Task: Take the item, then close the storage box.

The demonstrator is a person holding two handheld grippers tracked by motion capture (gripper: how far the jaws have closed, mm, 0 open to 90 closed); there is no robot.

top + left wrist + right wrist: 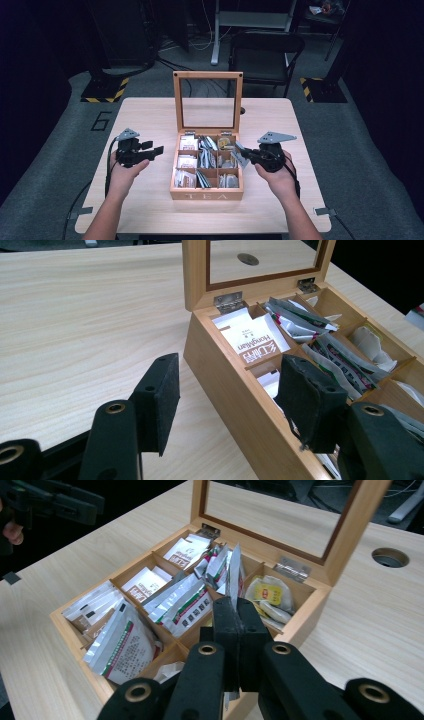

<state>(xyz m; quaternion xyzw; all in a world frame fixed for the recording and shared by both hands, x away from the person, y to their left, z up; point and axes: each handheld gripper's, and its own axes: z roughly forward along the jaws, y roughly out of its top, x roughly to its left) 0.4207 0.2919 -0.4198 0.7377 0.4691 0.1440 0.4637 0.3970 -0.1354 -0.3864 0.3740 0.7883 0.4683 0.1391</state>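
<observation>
right jaws pinched on a sachet over the tea box, left jaws wide open beside it

nearest you, your right hand (280, 180) holds the black two-jaw right gripper (245, 154) at the right side of the wooden compartmented tea box (206, 195). its jaws are pressed together on a thin silver-grey foil tea sachet (234, 572), which stands on edge, rising from between the pads above the box's right-hand column. in the right gripper view the sachet's upper edge pokes up past the pads, over the middle of the box.

your left hand (125, 172) holds the black two-jaw left gripper (156, 150) on the left side of the box, just beside its left wall. its jaws stand wide apart with nothing between them; in the left gripper view one pad sits over the pale wooden table (150, 115) and the other over the box's near-left edge.

the box sits near the middle of the table, the word "tea" on its near wall. its compartments hold white paper packets (252, 342), striped foil sachets (182, 602) and, at the far right, a tea bag with a yellow tag (267, 592).

farther off, the box's glass-paned wooden lid (207, 102) stands upright on its hinges. beyond the table, a dark folding chair (265, 55) stands on the grey floor.
</observation>
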